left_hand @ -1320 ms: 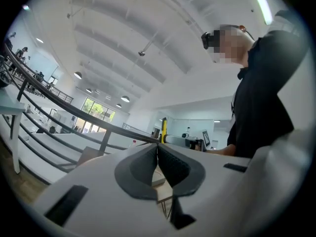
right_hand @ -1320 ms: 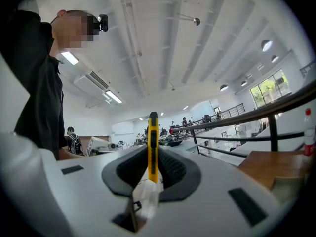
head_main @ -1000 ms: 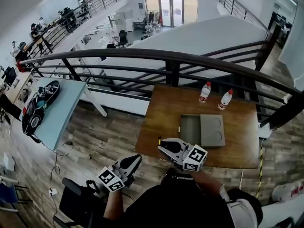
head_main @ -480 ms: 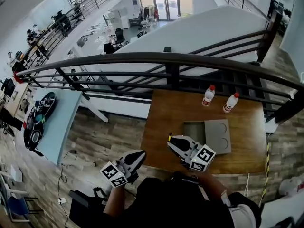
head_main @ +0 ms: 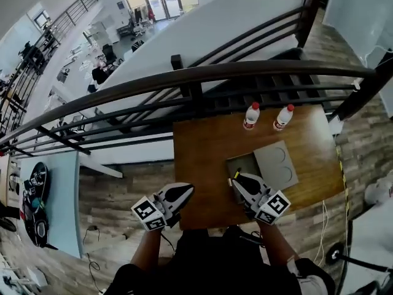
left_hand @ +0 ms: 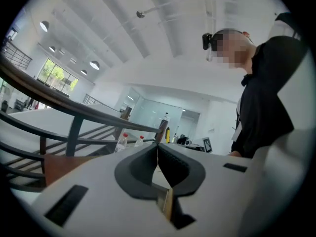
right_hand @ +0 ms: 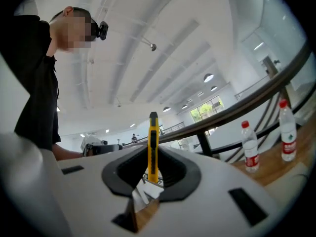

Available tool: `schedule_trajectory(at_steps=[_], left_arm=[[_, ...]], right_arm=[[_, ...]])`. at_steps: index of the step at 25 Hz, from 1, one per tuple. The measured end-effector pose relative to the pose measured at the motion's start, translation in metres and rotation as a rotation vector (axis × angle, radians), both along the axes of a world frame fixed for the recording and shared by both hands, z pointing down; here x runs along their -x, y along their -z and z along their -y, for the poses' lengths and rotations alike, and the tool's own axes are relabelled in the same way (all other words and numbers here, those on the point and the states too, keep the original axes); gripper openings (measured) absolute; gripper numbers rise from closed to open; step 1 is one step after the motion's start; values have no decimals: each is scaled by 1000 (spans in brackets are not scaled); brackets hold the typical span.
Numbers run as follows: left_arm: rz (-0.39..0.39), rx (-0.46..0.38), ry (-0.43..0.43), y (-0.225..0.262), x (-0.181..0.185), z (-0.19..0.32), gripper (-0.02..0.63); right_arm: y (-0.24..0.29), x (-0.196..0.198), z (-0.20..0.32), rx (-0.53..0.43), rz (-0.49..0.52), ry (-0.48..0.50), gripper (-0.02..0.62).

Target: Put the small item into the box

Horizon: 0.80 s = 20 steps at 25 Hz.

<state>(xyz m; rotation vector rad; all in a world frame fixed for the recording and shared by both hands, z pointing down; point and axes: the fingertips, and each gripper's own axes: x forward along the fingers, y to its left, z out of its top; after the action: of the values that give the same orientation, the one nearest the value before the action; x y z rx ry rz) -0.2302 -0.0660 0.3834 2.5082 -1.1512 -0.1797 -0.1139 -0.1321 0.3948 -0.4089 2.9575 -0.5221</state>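
Status: pick done, drop pending. Right gripper (right_hand: pixel 153 168) is clamped on the slim yellow plastic utility knife (right_hand: pixel 152 144), hovering at the near edge of the shallow grey open box (head_main: pixel 241 162); knife not inside yet. Left gripper (left_hand: pixel 158 154) has jaws together with nothing between them, over the brown wooden table's (head_main: pixel 198 149) near left corner. Two red-capped clear plastic bottles (head_main: pixel 250 115) sit at the far edge, well apart. Path into the box looks unobstructed.
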Motion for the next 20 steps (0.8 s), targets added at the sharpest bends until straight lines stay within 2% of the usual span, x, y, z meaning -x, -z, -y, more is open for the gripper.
schedule_trajectory(at_steps=[5,8,12,16,20], left_arm=[[8,10,-159,-15,2,49,17],[5,31,-263,-29,-6,65,17],[22,63,-326,-62,-2,85,17],[-5,120,-389,-100,-22,88,17],[-21,129,-434,-129,-41,100,17]], right_arm=[[-15,-13,31,-14,-63,-170,66],[-32,-31,46,19,-79,-298,66],[-62,-42,74,55,-107,-433,66],[-108,-67,71,147,-236,-490,66],[-156,-79,71,222,-371,-499,66]])
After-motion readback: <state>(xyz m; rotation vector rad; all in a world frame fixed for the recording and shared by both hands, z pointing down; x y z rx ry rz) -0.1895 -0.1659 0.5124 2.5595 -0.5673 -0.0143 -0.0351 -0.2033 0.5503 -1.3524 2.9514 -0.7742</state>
